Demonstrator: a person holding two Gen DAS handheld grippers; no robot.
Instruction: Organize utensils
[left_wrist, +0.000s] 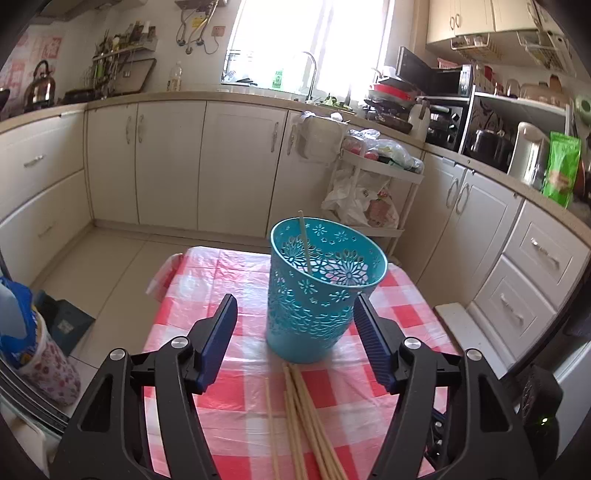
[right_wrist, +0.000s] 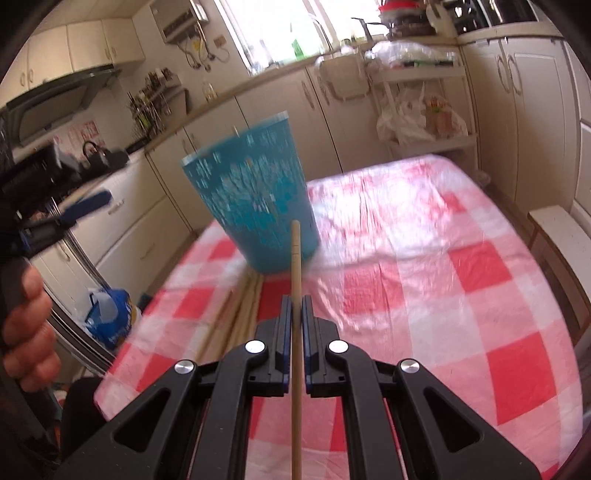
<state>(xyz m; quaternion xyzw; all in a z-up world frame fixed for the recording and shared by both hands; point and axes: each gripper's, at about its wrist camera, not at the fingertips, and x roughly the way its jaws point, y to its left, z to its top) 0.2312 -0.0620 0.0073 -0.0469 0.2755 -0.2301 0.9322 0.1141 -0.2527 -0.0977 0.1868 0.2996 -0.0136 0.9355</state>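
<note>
- The right gripper (right_wrist: 294, 308) is clamped on a single chopstick (right_wrist: 295, 258) that sticks out ahead of the jaws towards the teal basket (left_wrist: 317, 291). I'd guess a thin stick held this way could pivot and miss the rim, or catch in the cut-out wall.
- The left gripper (left_wrist: 295, 325) stands with jaws apart on either side of the basket, not pressing it. Unheld, the light basket could tip if nudged.
- One chopstick (left_wrist: 305, 243) already leans inside. The loose chopsticks (left_wrist: 303, 413) lie just below the left jaws and could roll on the slick cover.
- The checked tablecloth (right_wrist: 424, 280) is glossy plastic. Cream kitchen cabinets (left_wrist: 166, 158) stand beyond.
</note>
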